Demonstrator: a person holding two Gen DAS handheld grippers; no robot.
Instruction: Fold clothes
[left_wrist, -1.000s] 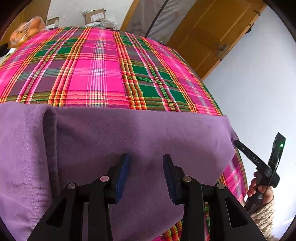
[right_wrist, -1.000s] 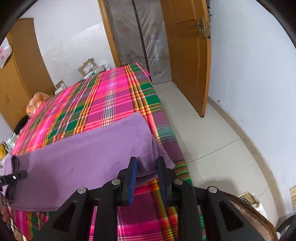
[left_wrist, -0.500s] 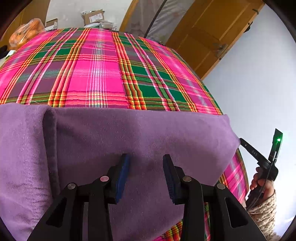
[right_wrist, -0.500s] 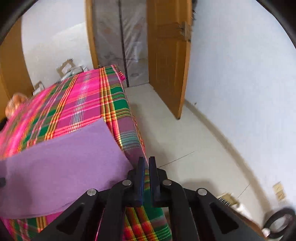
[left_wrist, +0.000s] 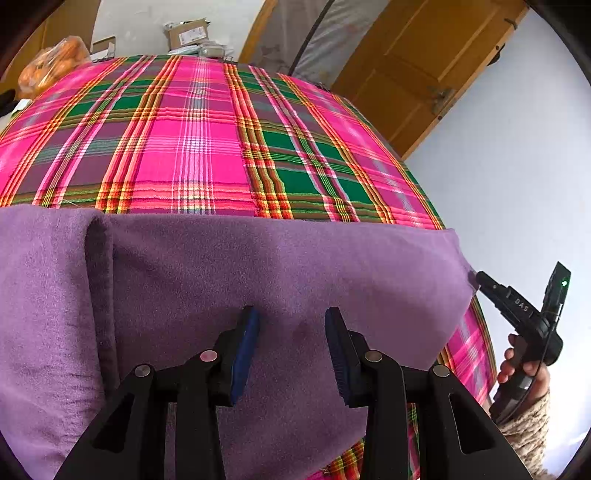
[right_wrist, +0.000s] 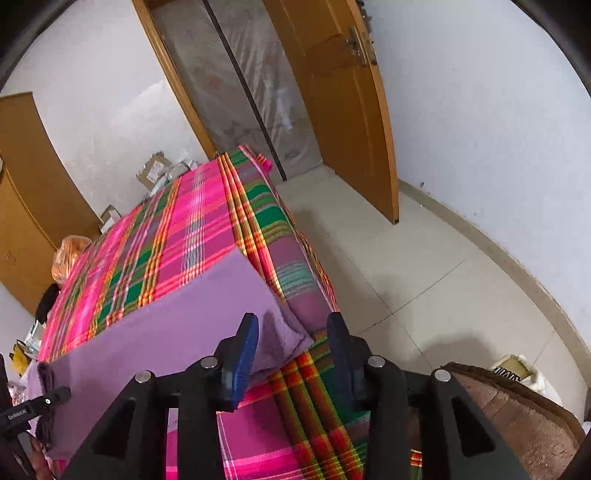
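A purple garment (left_wrist: 280, 266) lies spread across the near end of the bed, with a raised fold (left_wrist: 96, 254) on its left part. My left gripper (left_wrist: 291, 314) is open just above its middle, with nothing between the fingers. In the right wrist view, my right gripper (right_wrist: 291, 321) is open wide, and the garment's right corner (right_wrist: 280, 339) lies between its fingers at the bed's edge. The left wrist view shows the right gripper (left_wrist: 484, 282) with its tip at that corner, held by a hand (left_wrist: 524, 365). The left gripper (right_wrist: 55, 397) shows beside a bunched purple end (right_wrist: 46, 373).
A pink and green plaid cover (left_wrist: 192, 155) spreads over the bed. An orange bag (left_wrist: 51, 62) and cardboard boxes (left_wrist: 186, 33) sit at the far end. To the right are tiled floor (right_wrist: 424, 266), an open wooden door (right_wrist: 343, 110) and a brown fuzzy item (right_wrist: 517, 417).
My right gripper, shut and drawn off the cloth half a second ago, is now open around the garment's corner. The left gripper has stayed open in place.
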